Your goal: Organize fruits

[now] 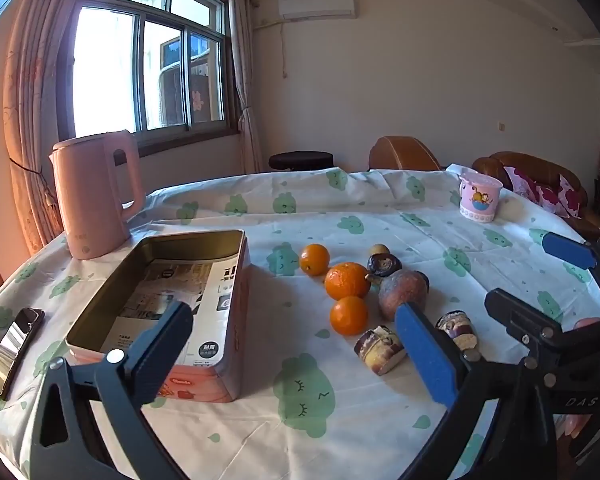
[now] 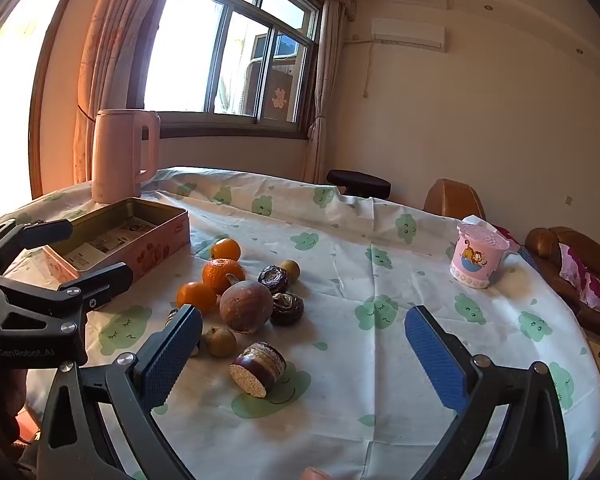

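Left wrist view: fruits heaped mid-worktop (image 1: 380, 216), beside the tin (image 1: 156, 300).
Left gripper (image 1: 296, 344): fingers wide apart, empty, raised between tin and heap.
Right gripper (image 2: 304, 352): fingers apart, empty, near the cut sugarcane piece (image 2: 258, 368).
Tin: open, rectangular metal, paper-lined, likely the destination.
Oranges (image 1: 347, 280): three, round, glossy.
Brown fruit (image 2: 246, 307): large, dull, rough-skinned.
Cloth: thin, creased, printed.

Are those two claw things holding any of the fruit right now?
No. The left gripper and the right gripper are both open and empty; the oranges lie on the tablecloth.
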`<state>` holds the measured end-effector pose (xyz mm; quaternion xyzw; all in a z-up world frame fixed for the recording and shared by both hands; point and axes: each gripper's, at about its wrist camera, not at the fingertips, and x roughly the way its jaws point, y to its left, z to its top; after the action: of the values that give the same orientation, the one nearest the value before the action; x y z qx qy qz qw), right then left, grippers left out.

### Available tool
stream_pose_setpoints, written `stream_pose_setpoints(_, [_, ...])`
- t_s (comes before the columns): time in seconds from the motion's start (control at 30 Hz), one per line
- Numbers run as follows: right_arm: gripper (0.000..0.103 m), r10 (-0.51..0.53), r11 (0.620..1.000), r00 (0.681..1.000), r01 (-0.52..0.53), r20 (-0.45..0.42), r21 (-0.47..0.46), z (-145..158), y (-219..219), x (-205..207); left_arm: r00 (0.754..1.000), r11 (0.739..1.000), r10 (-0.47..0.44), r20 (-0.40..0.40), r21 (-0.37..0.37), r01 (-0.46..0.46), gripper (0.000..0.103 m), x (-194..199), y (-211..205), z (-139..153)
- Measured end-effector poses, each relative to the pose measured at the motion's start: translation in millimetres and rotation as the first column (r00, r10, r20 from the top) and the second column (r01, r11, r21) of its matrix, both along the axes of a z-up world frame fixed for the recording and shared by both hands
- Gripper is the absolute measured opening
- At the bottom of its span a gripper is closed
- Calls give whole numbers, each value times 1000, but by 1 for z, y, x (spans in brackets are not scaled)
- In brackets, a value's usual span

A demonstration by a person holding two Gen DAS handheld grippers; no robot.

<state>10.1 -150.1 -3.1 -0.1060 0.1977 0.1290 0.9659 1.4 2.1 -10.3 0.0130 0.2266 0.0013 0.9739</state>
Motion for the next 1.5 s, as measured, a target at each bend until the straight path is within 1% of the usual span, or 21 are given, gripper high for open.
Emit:
stream_pose_setpoints(0.93, [102,4,1000,1000,-4,-25,2,-10,2,-1,1000,1000,5,10,-2,-5,103,-2,2,1])
stream_pose_setpoints(1.5, [102,6,1000,999,-6,-31,1,-11,5,-1,1000,1000,5,10,-2,-5,103,-3,1,1])
